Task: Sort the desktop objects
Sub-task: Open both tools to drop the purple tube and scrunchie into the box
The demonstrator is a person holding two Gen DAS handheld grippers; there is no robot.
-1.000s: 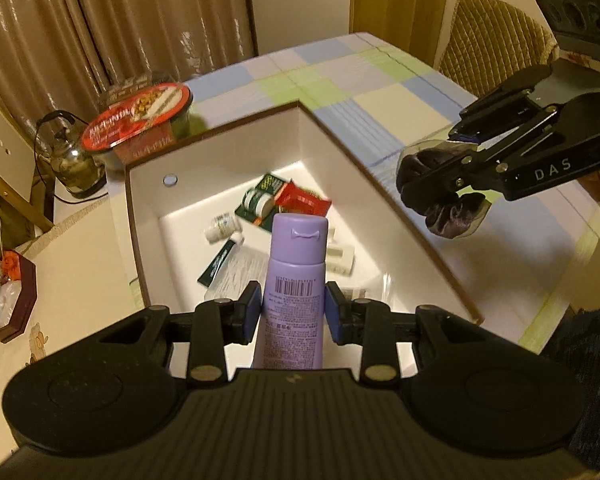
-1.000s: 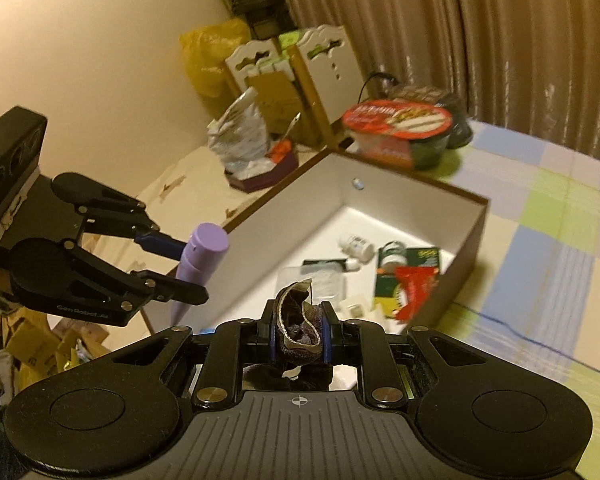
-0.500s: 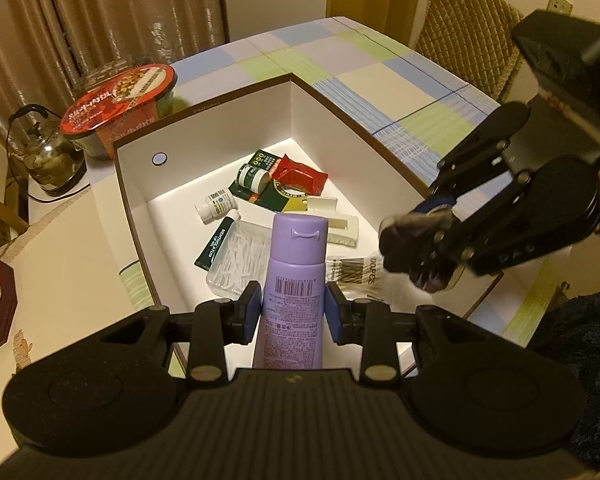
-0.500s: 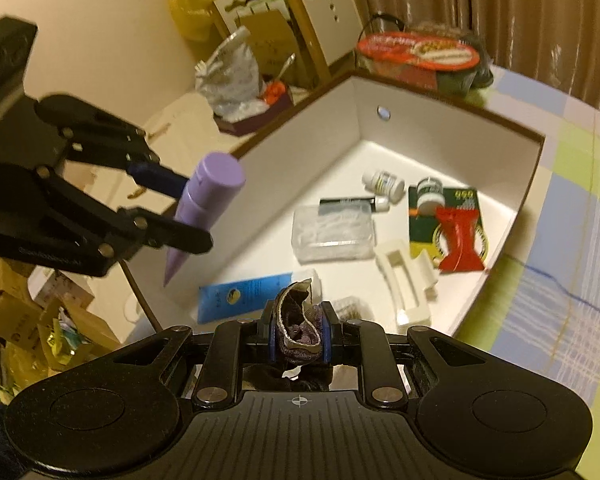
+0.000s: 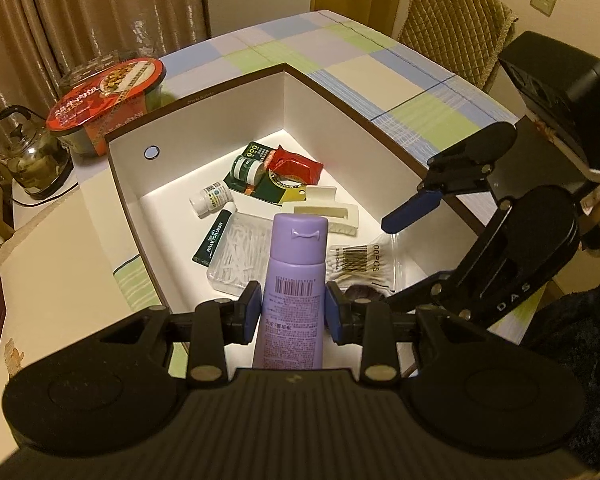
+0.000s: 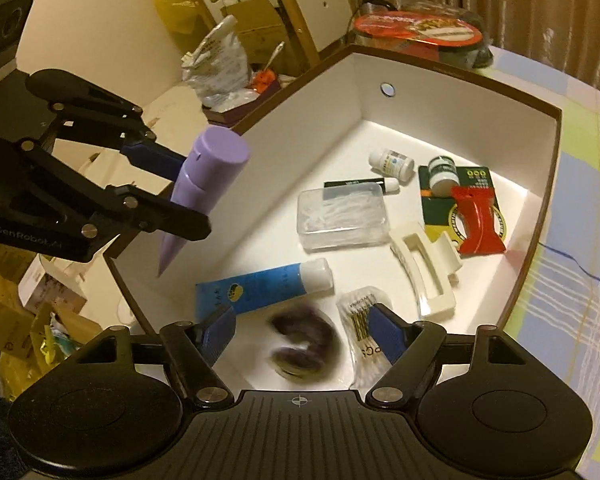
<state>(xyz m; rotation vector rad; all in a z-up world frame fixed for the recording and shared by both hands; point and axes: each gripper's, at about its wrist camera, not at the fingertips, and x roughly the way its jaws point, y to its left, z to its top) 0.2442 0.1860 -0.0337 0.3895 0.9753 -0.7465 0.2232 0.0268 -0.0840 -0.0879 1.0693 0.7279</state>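
Clamping a lavender tube [image 5: 296, 280] by its body, the left gripper [image 5: 293, 312] is holding it cap-forward above the near edge of the white box [image 5: 340, 120], with both blue pads [image 5: 251, 311] pressing against its sides. Beside it, the right gripper [image 6: 300, 330] is hanging over the same box with its fingers spread wide and nothing between them; just beyond its fingertips a dark purple scrunchie [image 6: 306, 346] is showing as a blur over the box floor, so I cannot tell whether it is resting there or in the air. Lying inside the box next to the scrunchie are a bag of cotton swabs [image 6: 362, 320] and a blue tube [image 6: 264, 286]. Farther in, a cream hair claw [image 6: 424, 268], a clear plastic case [image 6: 342, 216], a thin dark tube [image 5: 214, 236], a small white bottle [image 5: 210, 200], a green card [image 5: 276, 184] and a red packet [image 6: 478, 220] are sitting on the box floor. Outside the box, past its far wall, a red-lidded noodle bowl [image 5: 108, 100] is standing on the checked tablecloth [image 5: 400, 84].
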